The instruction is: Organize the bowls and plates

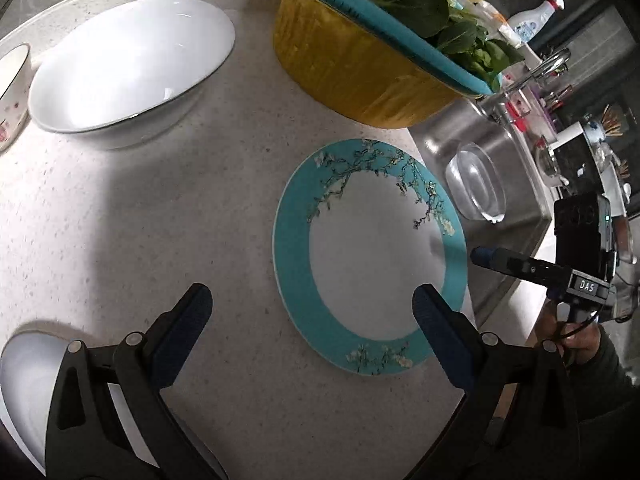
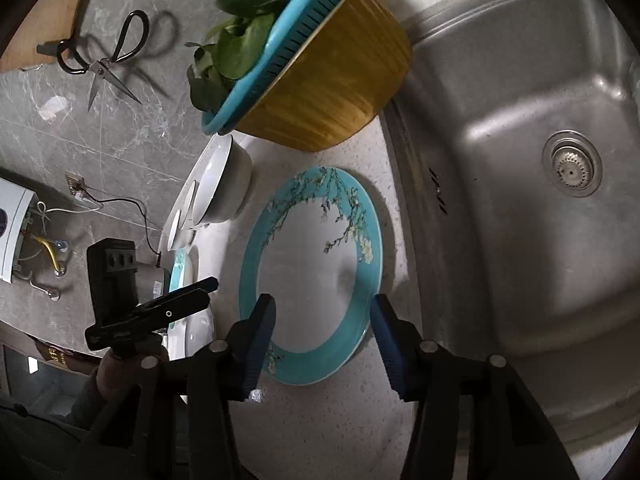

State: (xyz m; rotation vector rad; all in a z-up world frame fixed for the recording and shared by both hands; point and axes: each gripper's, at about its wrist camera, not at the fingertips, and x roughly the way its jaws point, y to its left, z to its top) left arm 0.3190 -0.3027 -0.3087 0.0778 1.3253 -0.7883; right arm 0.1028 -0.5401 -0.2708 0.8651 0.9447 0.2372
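Note:
A teal-rimmed plate with a blossom pattern [image 1: 370, 258] lies flat on the speckled counter beside the sink; it also shows in the right wrist view [image 2: 312, 272]. My left gripper [image 1: 312, 300] is open and empty, hovering over the plate's left part. My right gripper [image 2: 323, 310] is open and empty, its fingers above the plate's near rim; it shows from the side in the left wrist view [image 1: 486, 258]. A large white bowl [image 1: 128, 64] sits at the far left, also in the right wrist view [image 2: 224, 184]. A small patterned bowl [image 1: 12, 92] stands beside it.
A yellow basin with a teal colander of greens [image 1: 360, 68] stands behind the plate. The steel sink [image 2: 520, 180] lies right of the counter, with a clear dish [image 1: 476, 184] in it. Another white dish [image 1: 28, 384] is at the near left. Scissors [image 2: 108, 56] hang on the wall.

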